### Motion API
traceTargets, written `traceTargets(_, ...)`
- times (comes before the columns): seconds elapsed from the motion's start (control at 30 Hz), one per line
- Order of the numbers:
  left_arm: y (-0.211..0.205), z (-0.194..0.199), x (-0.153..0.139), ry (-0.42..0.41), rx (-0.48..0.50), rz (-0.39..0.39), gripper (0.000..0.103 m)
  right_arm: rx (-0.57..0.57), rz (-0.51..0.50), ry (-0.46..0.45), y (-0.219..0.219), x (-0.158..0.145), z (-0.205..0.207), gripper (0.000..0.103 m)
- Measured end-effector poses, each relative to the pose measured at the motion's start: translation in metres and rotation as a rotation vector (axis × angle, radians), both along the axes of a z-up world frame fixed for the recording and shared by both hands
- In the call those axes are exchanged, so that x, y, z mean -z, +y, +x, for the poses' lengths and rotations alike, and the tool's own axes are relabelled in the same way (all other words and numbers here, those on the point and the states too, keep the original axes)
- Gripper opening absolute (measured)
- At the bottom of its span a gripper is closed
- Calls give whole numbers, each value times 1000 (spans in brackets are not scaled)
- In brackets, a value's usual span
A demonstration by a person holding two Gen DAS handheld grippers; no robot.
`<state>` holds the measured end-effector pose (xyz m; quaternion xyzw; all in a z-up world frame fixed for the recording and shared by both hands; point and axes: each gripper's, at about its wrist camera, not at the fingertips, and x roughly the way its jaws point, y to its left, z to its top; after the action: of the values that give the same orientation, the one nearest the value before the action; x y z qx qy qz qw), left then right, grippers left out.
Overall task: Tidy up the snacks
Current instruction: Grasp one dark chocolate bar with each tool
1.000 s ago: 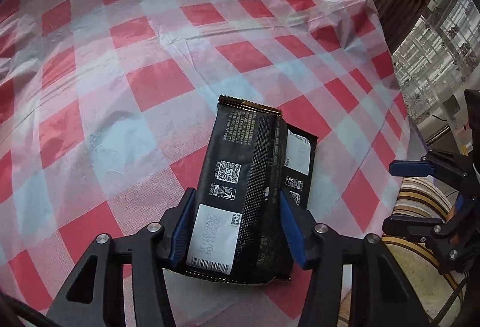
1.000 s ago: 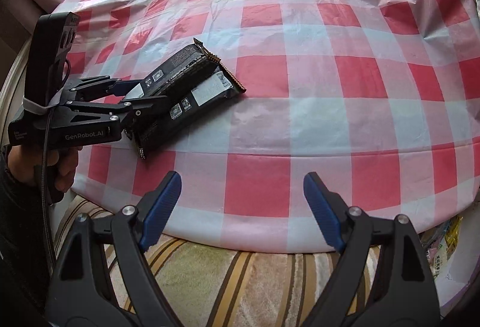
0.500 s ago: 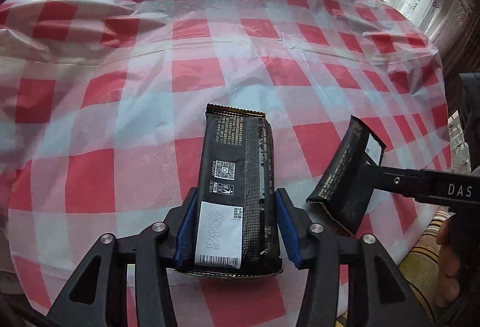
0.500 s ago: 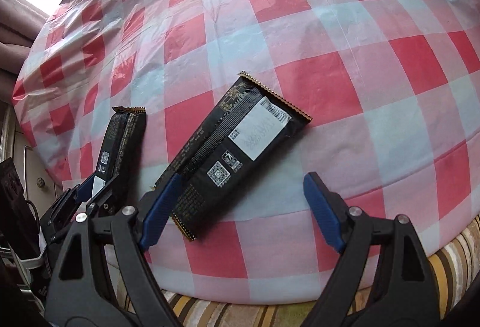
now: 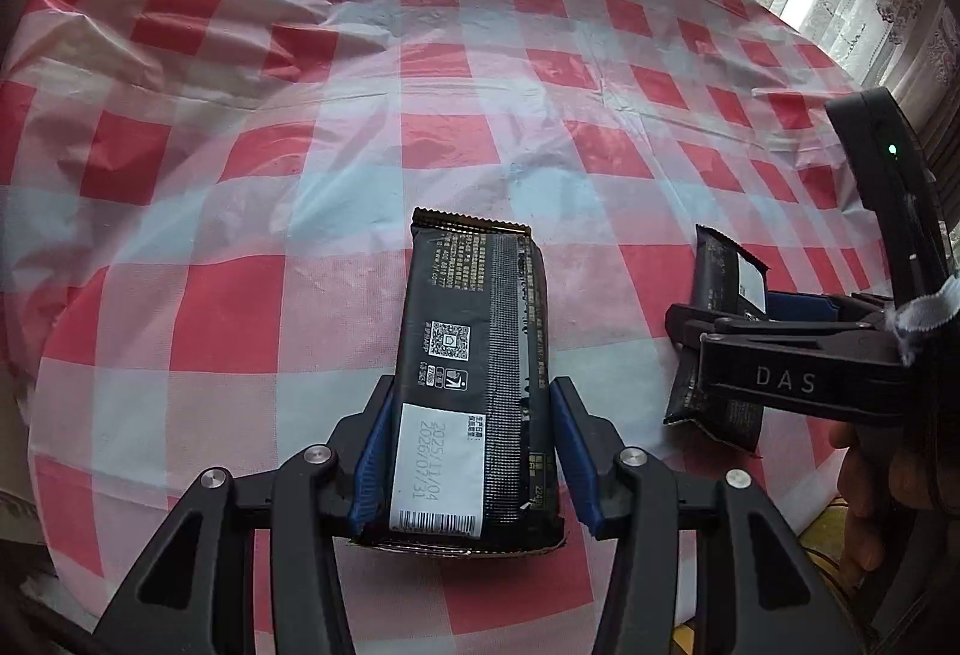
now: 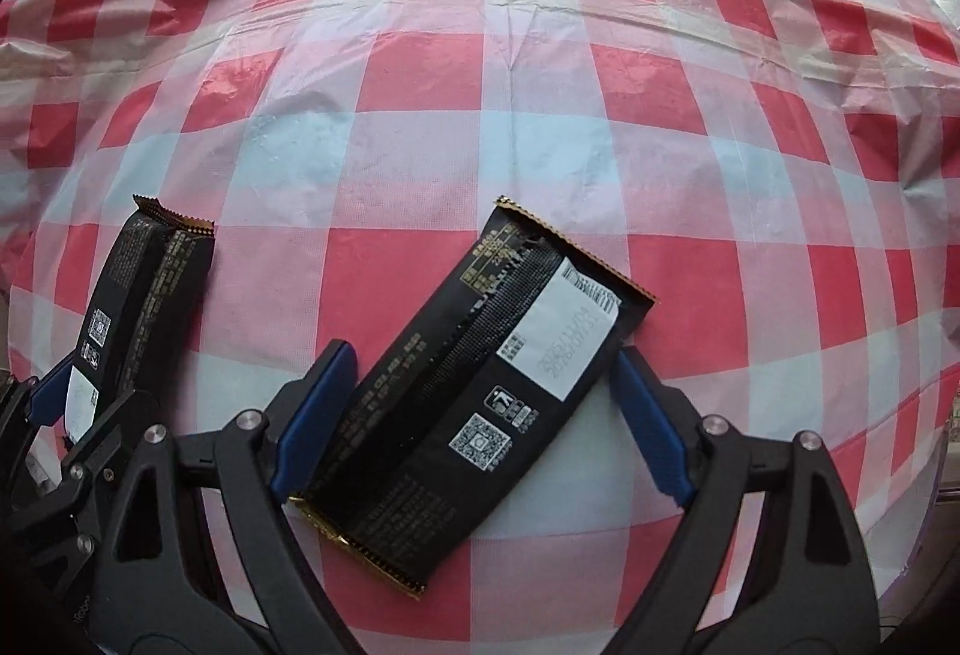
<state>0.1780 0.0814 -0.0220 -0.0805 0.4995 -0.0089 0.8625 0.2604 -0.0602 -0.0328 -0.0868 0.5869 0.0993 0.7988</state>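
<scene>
While the first snack bar (image 5: 474,385) sits low in the centre of the left view, pinched between the left gripper (image 5: 474,451) pads, the second snack bar (image 6: 474,391) now lies apart from it, askew between the right gripper (image 6: 480,415), whose wide-open jaws grip nothing. Separated, each can be placed singly. Both are glossy, crinkly black foil wrappers with serrated ends on a slick checked tablecloth (image 6: 480,66).

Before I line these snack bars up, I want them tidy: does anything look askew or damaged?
The snack bar between the open right gripper fingers lies diagonally on the checked tablecloth, skewed against the squares. The bar in the left gripper runs straight along its fingers. No tears or spills show; the cloth is only wrinkled.
</scene>
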Motion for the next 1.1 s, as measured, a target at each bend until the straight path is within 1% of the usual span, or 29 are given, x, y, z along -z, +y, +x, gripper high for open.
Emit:
traceTargets(0.07,-1,-1,0,-1,0,-4,50,-45,9,-3,-4,0,-6,79)
traceTargets(0.13,-2,-1,2,9,-3,-9,50,-83,18,-13,-10,-2,-13,69)
traceTargets(0.2,-5,-1,5,23,-8,-6,50,-99,30,-21,-20,-4,-19,61)
traceTargets(0.43,-10,-7,3,36,-49,35,50,-119,95,-30,-49,-4,-23,60)
traceTargets(0.6,-6,-13,7,67,-95,49,50,-137,144,-30,-51,-6,-22,60)
traceTargets(0.7,-6,-15,11,96,-104,58,50,-136,148,-36,-49,-5,-22,60)
traceTargets(0.77,-9,-13,12,107,-98,83,51,-137,145,-41,-50,-6,-27,60)
traceTargets(0.9,-18,-10,12,127,-84,146,55,-137,147,-44,-50,-6,-24,60)
traceTargets(0.97,-16,-9,13,131,-91,145,56,-140,140,-45,-49,-5,-23,60)
traceTargets(1.03,-15,-9,12,130,-91,137,55,-142,123,-50,-46,-5,-23,59)
traceTargets(1.07,-17,-9,12,128,-87,140,52,-143,114,-52,-45,-5,-23,59)
traceTargets(1.1,-18,-9,11,128,-85,145,51,-145,109,-54,-45,-5,-23,57)
